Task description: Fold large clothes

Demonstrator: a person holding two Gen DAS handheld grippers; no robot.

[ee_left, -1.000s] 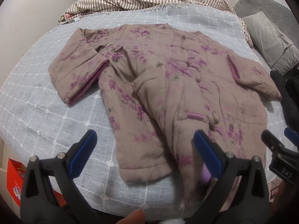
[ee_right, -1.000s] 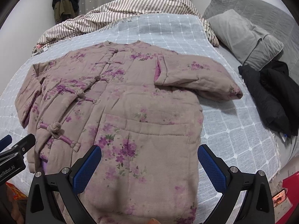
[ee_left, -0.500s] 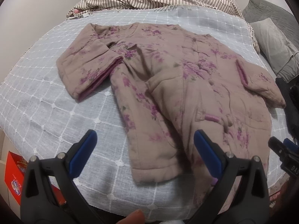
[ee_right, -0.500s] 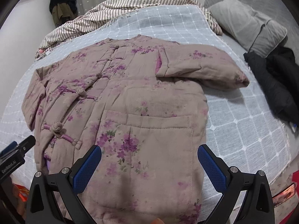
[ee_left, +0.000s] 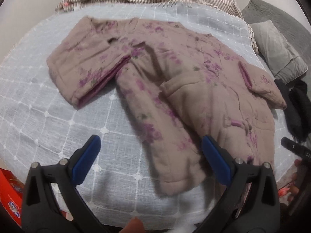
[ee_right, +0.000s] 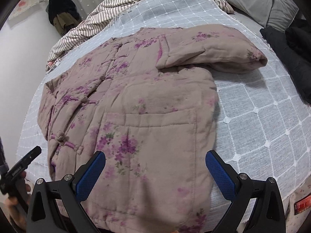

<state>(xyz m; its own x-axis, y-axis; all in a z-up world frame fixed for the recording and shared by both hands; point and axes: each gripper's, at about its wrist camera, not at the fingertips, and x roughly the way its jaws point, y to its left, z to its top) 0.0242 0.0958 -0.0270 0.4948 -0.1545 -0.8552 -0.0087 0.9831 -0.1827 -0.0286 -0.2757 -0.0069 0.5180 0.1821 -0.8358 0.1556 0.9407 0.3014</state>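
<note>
Both your left tool (ee_left: 149,155) and right tool (ee_right: 155,170) gape wide, holding nothing, because the padded jacket (ee_right: 136,101) lies spread on the bed (ee_right: 262,116) just ahead, awaiting its first fold.

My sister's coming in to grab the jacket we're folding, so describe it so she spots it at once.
Look at the bed with the pale blue cover stitched in white squares. Spread flat across its middle lies the jacket: padded, dusty pink, with purple flowers and knotted cloth buttons. The striped blanket, grey pillow and black clothes nearby have no flowers.
</note>
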